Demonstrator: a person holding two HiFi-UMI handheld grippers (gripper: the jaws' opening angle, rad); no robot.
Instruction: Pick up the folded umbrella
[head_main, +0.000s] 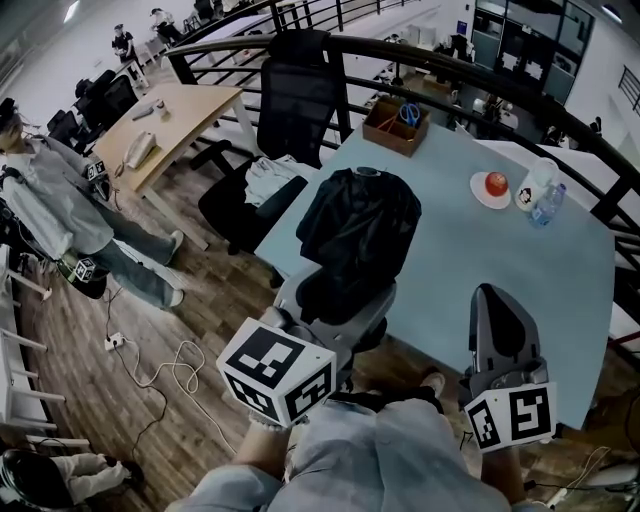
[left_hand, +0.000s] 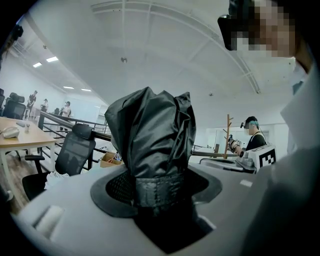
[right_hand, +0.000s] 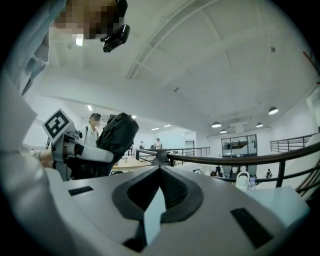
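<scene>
Pale blue table (head_main: 480, 260) beneath a curved black railing (head_main: 480, 75), open office beyond. At the far edge, brown box (head_main: 395, 128) holding blue-handled scissors (head_main: 409, 113). Off to the right, white plate (head_main: 478, 195) bearing one red fruit (head_main: 496, 183), with a clear bottle (head_main: 548, 205) just beside it. Left gripper (left_hand: 157, 187) clenched on the black umbrella (left_hand: 150, 135), gripped at its strap band, fabric bunched above the jaws, held upright by the table's near left edge. Right gripper (right_hand: 160, 172) closed on nothing, jaws together, well apart from the umbrella.
</scene>
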